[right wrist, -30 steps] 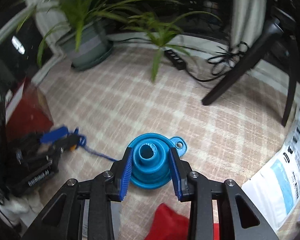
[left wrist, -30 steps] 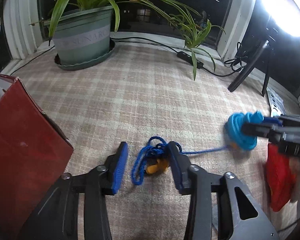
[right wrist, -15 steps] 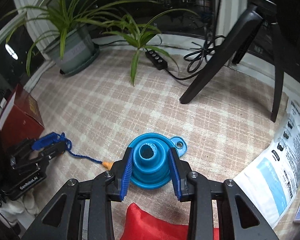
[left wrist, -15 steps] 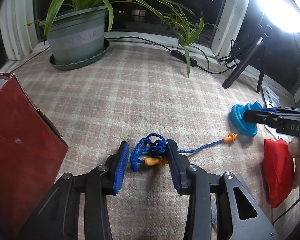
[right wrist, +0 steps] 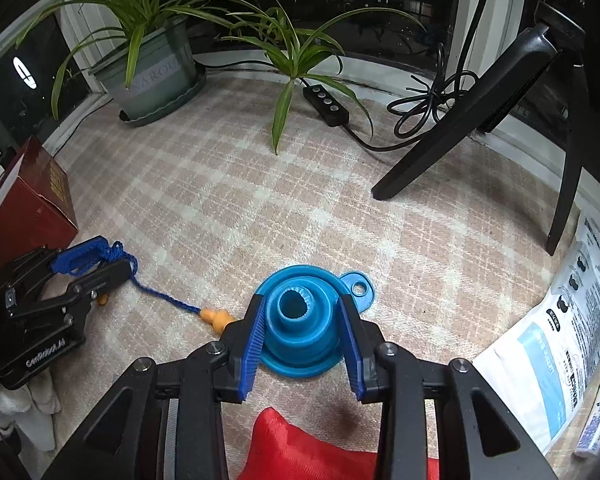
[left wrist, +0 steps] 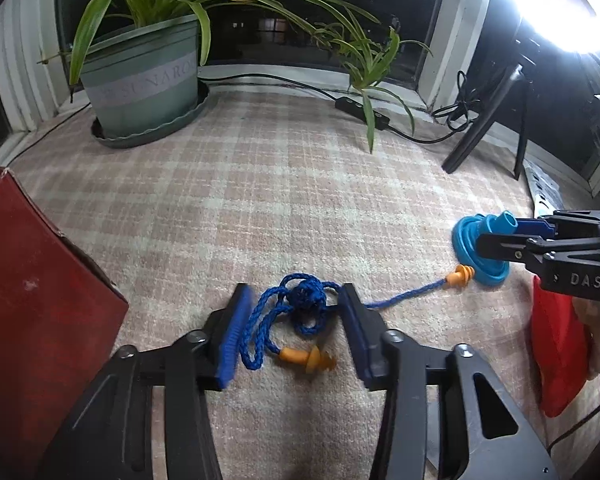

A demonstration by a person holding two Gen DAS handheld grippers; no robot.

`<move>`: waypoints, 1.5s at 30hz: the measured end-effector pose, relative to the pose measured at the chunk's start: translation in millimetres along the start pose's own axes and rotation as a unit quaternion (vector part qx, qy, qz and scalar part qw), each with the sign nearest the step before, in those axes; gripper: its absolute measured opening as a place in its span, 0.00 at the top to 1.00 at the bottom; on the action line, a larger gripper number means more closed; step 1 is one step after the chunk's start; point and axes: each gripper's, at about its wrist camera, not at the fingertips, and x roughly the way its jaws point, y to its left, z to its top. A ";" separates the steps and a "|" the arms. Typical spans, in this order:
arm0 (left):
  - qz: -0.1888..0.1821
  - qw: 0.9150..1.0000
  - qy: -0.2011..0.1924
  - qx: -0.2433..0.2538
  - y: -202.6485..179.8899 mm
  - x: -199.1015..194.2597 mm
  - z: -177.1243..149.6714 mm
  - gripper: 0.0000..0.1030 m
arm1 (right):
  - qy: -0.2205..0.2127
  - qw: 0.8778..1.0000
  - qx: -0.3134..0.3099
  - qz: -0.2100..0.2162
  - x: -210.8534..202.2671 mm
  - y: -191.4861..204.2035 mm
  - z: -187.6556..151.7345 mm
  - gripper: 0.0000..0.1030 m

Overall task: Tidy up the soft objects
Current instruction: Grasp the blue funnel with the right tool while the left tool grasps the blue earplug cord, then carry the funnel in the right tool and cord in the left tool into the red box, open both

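A blue cord (left wrist: 306, 300) with orange earplugs lies bunched on the checked cloth. One earplug (left wrist: 308, 360) rests between the fingers of my left gripper (left wrist: 295, 294). Its jaws are closing around the bunch, and the pads do not squeeze it. The cord's other earplug (left wrist: 460, 274) lies beside a blue collapsible funnel (left wrist: 470, 236). My right gripper (right wrist: 300, 304) is shut on the neck of that funnel (right wrist: 298, 320), whose base sits on the cloth. The right wrist view shows the left gripper (right wrist: 114, 256) at the far left, with the cord (right wrist: 164, 296) running to the earplug (right wrist: 216, 316).
A red box (left wrist: 32, 300) stands close to the left gripper's left side. A red fabric bag (right wrist: 300, 448) lies just behind the funnel. At the back are a potted plant (right wrist: 156, 76), a power strip (right wrist: 326, 104) and a black tripod leg (right wrist: 460, 128). A white packet (right wrist: 556, 356) lies at the right.
The right gripper has come down with the funnel, which now rests on the cloth. The cord's far earplug lies beside it. The bunch between the left fingers has shifted, its earplug nearer me.
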 end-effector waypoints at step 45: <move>0.015 0.951 -0.305 -0.044 34.4 -260.3 -26.9 0.90 | -0.142 0.985 -0.073 0.071 -146.2 92.9 1.0 0.70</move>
